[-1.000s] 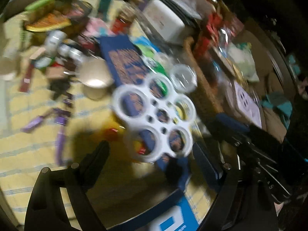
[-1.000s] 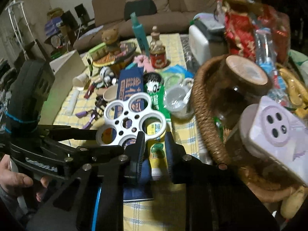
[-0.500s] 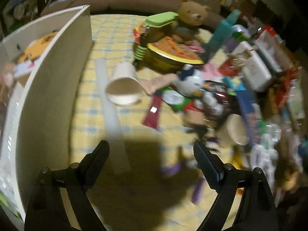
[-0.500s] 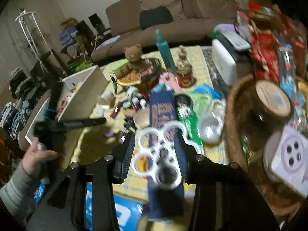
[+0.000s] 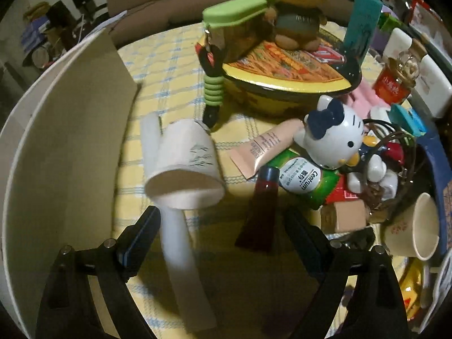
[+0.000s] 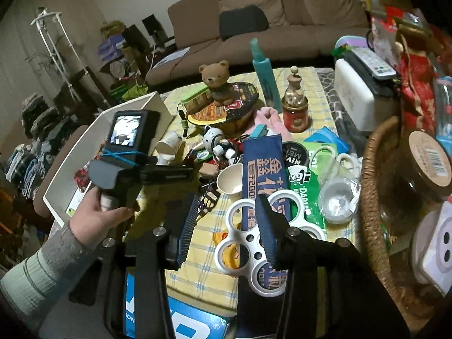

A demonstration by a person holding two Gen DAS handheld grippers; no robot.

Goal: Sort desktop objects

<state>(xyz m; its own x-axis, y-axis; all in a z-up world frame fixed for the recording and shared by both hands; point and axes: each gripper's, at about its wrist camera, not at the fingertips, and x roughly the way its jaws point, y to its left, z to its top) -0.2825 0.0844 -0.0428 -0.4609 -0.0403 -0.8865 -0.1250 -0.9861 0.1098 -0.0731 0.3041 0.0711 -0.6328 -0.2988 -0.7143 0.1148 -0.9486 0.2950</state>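
Note:
The table is crowded with small objects. In the left wrist view my left gripper (image 5: 223,226) is open and empty, just short of a paper cup (image 5: 185,173) lying on its side over a long white tube (image 5: 180,257). A dark red tube (image 5: 258,212) lies between its fingers. In the right wrist view my right gripper (image 6: 226,220) is open and empty above a white ring holder (image 6: 265,243) that lies on a blue packet (image 6: 265,166). The left gripper (image 6: 169,173) shows there too, held by a hand.
A white box (image 5: 70,147) stands at the left. A cat figurine (image 5: 333,138), a green bottle (image 5: 306,179), a noodle bowl (image 5: 285,76) with a teddy bear (image 5: 299,11) lie beyond. A wicker basket (image 6: 373,197) with jars stands right. A second cup (image 6: 230,182) sits mid-table.
My left gripper has swung left from the white ring holder to the paper cup beside the white box. My right gripper has opened wide and drawn back over the ring holder.

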